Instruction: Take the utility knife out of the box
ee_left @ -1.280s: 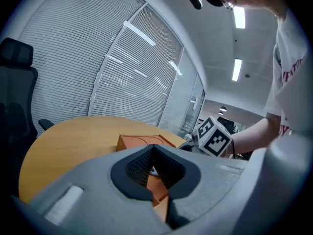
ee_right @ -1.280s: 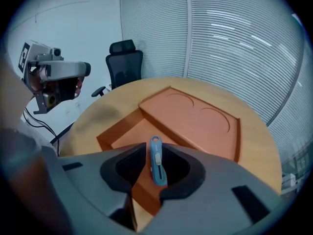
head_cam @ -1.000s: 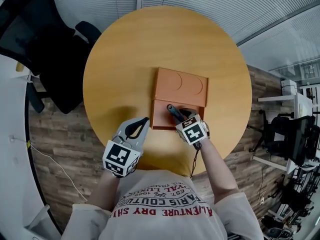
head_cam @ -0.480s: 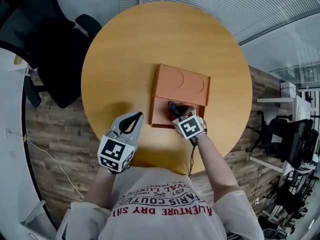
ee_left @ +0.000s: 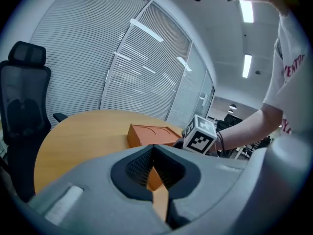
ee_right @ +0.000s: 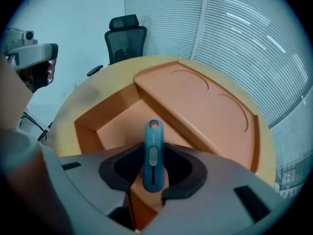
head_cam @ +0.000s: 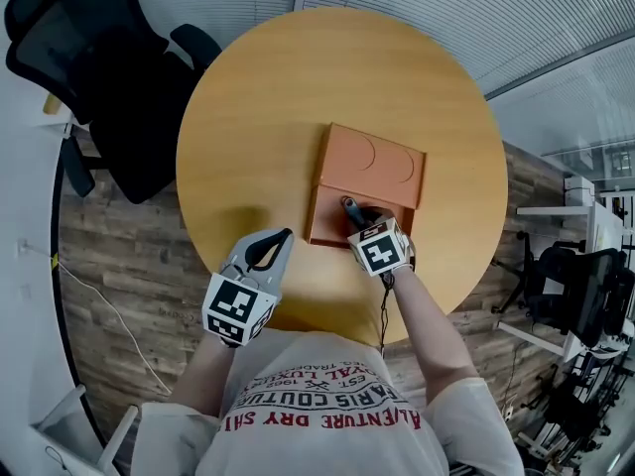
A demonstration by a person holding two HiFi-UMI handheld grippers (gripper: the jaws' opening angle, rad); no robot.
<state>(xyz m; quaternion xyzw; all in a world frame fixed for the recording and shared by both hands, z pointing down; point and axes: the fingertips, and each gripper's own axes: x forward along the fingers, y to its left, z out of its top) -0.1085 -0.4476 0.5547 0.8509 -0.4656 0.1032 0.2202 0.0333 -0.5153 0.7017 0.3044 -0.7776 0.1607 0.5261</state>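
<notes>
Your right gripper (head_cam: 359,223) jaws were closing on the utility knife (ee_right: 152,141) by its end inside the box (ee_right: 117,104), left gripper (head_cam: 286,236) pinched together, empty; thin pinch could let it swivel or drop

The utility knife (ee_right: 153,153) is slim and dark blue, with rounded ends, a grey slider along its top and a hole at its far end. It sits lengthwise between the closing jaws of my right hand-held gripper (ee_right: 152,180), holed end pointing away from me over the tray (ee_right: 120,124). The box (head_cam: 332,228) is orange and open, lying near the middle of the round wooden desk (head_cam: 248,117). Its lid (ee_right: 195,99) lies just beyond the tray, touching it, with two curved arcs pressed into its face.
</notes>
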